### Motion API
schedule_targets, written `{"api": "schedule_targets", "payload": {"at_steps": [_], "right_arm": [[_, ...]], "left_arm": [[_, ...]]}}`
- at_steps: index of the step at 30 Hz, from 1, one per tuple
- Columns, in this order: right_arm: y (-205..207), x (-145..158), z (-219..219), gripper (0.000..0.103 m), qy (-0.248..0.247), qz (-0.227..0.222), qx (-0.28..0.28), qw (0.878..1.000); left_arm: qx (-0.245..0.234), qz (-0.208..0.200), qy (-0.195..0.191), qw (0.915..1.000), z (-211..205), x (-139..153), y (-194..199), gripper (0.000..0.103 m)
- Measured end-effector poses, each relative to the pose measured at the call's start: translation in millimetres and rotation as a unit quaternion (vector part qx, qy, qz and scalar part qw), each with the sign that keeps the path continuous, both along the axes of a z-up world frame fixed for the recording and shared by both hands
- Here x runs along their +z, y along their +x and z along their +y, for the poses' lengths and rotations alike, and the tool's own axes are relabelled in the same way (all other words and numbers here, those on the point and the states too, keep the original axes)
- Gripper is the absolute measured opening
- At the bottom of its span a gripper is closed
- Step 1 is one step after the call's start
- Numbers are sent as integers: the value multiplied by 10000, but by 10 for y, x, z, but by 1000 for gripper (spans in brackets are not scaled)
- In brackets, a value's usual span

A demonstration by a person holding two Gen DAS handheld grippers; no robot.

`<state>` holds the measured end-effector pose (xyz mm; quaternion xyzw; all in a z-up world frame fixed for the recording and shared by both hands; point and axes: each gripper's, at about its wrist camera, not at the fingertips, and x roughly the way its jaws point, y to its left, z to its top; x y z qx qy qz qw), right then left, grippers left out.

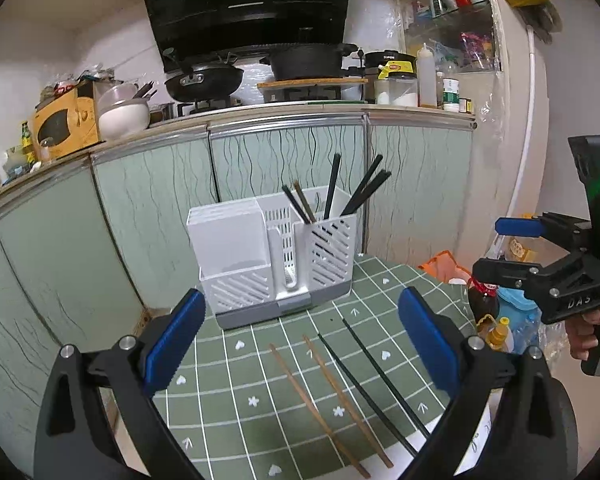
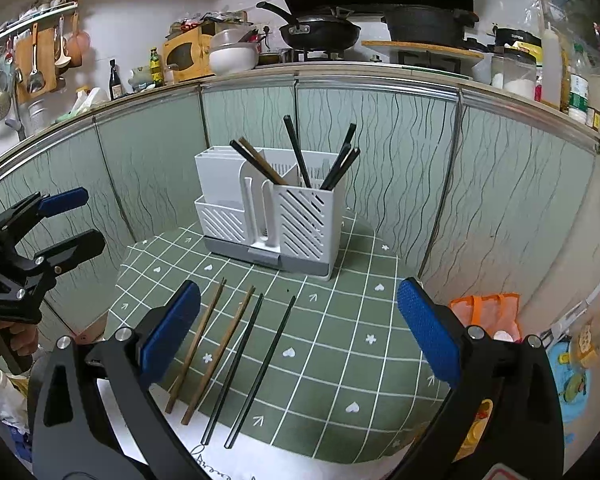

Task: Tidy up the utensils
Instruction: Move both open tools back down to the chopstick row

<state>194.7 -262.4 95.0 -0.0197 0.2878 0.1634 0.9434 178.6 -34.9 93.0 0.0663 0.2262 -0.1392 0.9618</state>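
A white slotted utensil holder stands at the back of a green checked tablecloth; several dark chopsticks stick out of its compartments. On the cloth lie two wooden chopsticks and two black chopsticks, side by side. My left gripper hovers open above them, empty. My right gripper is open too, empty, above the cloth. Each gripper shows in the other's view, the right gripper and the left gripper, both open.
Green cabinet doors rise behind the table, under a counter with a wok, a pot and jars. An orange bag and bottles sit beside the table on the right. A hand holds the right gripper's handle.
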Motion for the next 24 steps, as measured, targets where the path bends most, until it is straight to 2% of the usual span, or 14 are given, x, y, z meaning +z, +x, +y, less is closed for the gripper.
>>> {"api": "schedule_targets", "payload": {"at_steps": [16, 24], "right_arm": [[-327, -426, 154, 94, -282, 82, -40, 9996], [-363, -739, 223, 94, -402, 165, -172, 9989]], "left_arm": [[360, 422, -294, 9980, 205, -600, -241, 99], [541, 573, -258, 9966, 230, -899, -278, 99]]}}
